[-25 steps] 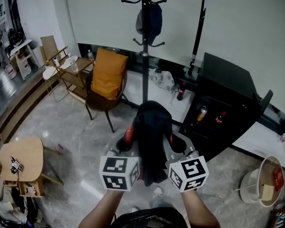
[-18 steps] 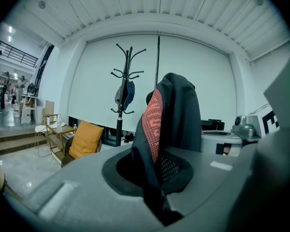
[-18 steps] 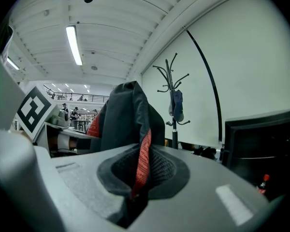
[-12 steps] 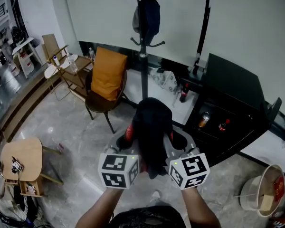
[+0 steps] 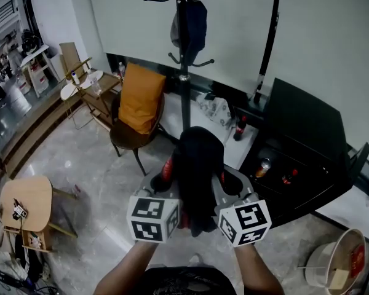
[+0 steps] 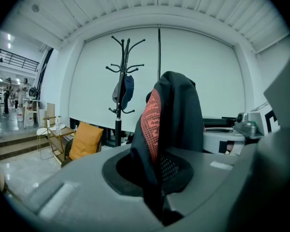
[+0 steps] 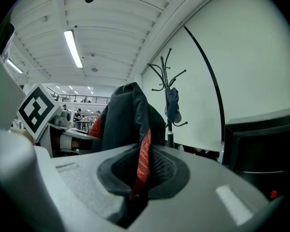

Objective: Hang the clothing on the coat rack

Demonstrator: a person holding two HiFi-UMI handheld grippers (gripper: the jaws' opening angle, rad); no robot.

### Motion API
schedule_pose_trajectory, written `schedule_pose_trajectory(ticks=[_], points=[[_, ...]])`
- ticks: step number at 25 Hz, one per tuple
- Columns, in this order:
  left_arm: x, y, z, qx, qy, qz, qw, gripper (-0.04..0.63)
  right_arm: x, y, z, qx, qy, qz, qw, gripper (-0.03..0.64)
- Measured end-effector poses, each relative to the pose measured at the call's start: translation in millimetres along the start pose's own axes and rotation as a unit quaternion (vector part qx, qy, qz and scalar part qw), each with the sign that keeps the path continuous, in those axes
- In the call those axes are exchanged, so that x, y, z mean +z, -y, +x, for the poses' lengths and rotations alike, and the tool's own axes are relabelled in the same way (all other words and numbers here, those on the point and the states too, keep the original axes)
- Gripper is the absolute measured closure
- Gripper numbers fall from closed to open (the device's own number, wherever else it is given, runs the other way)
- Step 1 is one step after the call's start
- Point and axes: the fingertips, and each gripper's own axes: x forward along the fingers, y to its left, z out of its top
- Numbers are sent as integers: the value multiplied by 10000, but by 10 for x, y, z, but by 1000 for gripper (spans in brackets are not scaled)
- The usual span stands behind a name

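Note:
A black garment with a red patterned lining [image 5: 197, 171] hangs bunched between my two grippers, held up in front of me. My left gripper [image 5: 167, 183] is shut on its left side, where the cloth [image 6: 171, 124] runs down into the closed jaws. On the other side my right gripper [image 5: 221, 186] is shut on the cloth [image 7: 130, 124] and its red strip. The black coat rack [image 5: 183, 48] stands ahead by the white wall, with a dark cap [image 5: 190, 23] on one hook. It also shows as the coat rack [image 6: 122, 95] and the coat rack [image 7: 169, 105].
A chair with an orange cushion [image 5: 138, 97] stands left of the rack's pole. A black cabinet [image 5: 301, 146] with bottles sits to the right. A small wooden table [image 5: 21, 204] is at lower left, a white bucket [image 5: 338, 263] at lower right. Marble floor lies between.
The view has shifted a little toward the coat rack, which now sits slightly lower and nearer. Both grippers keep the same hold on the garment.

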Motion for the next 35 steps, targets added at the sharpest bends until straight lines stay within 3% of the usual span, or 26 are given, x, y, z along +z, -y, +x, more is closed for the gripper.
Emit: schedule_pose_trajectory(ticks=[14,35], points=[[171,-326,338,134,100,-121,9998,572,125,130,485,177,25,-148,9997,588],[276,-1417,983,-407,2,-236,9989,572,97,-86,1671,-299,-215,-157,9992,588]])
